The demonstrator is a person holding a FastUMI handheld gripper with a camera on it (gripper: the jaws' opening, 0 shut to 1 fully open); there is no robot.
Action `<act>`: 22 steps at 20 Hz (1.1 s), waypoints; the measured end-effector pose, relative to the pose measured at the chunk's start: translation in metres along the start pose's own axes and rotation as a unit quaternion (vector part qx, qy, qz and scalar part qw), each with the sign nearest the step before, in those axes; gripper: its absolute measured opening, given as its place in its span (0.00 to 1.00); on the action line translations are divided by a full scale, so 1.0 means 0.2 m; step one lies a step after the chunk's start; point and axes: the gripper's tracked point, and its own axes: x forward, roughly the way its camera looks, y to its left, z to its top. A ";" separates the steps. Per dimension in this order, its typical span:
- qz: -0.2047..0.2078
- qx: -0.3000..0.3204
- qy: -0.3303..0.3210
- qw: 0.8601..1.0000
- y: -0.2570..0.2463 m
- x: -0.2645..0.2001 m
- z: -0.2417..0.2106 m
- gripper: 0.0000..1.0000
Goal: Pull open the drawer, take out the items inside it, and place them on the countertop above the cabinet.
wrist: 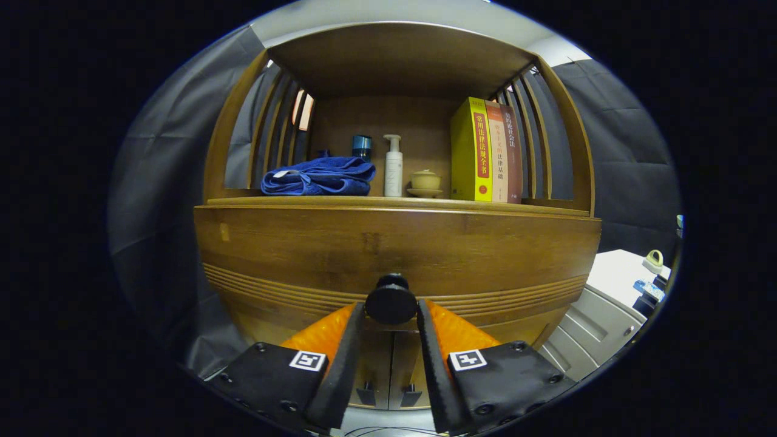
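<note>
A wooden cabinet fills the scene, its drawer front [397, 249] spanning the width just under the countertop [394, 202]. A round dark knob [390, 300] sticks out from the drawer's lower middle. My gripper [390, 309] has its two fingertips pressed against either side of the knob, so it is shut on it. The drawer front sits flush with the cabinet and its inside is hidden.
On the countertop sit a folded blue towel [320, 176], a small dark jar [362, 147], a white pump bottle [393, 167], a lidded tan cup [425, 182] and upright books [485, 152]. Two lower cabinet doors [388, 370] lie under the drawer. A white unit [598, 321] stands to the right.
</note>
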 end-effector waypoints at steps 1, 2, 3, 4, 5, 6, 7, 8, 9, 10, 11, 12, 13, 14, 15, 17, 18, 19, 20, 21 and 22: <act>0.002 0.002 0.000 1.000 0.01 0.02 0.01 0.61; 0.002 0.003 0.000 1.000 0.01 0.05 0.02 0.61; 0.003 0.002 0.004 1.000 0.02 0.08 0.01 0.61; 0.000 0.004 0.000 1.000 0.01 0.09 0.02 0.61; -0.001 0.006 -0.002 1.000 0.01 0.09 0.01 0.56; 0.000 0.012 -0.002 1.000 0.00 0.07 0.02 0.52; -0.001 0.017 0.003 1.000 0.00 0.08 0.00 0.48; -0.001 0.020 0.001 1.000 0.00 0.08 0.00 0.44; -0.002 0.017 0.002 1.000 0.00 0.08 0.01 0.40; -0.003 0.018 0.003 1.000 0.00 0.08 0.01 0.36; -0.002 0.021 0.006 1.000 0.00 0.06 0.00 0.36; -0.001 0.023 0.007 1.000 0.01 0.04 0.01 0.36; 0.000 0.025 0.007 1.000 0.01 0.01 0.01 0.36; 0.000 0.024 0.009 1.000 0.01 -0.01 0.00 0.36; 0.000 0.023 0.009 1.000 0.01 -0.05 0.01 0.36; -0.001 0.026 0.014 1.000 0.01 -0.11 0.01 0.36; -0.001 0.029 0.017 0.999 0.01 -0.15 0.01 0.36; -0.001 0.032 0.018 0.999 0.01 -0.18 0.00 0.36; -0.001 0.031 0.020 0.999 0.02 -0.21 0.00 0.36; -0.002 0.031 0.023 0.999 0.01 -0.24 0.00 0.36; -0.004 0.032 0.025 0.999 0.01 -0.28 0.00 0.35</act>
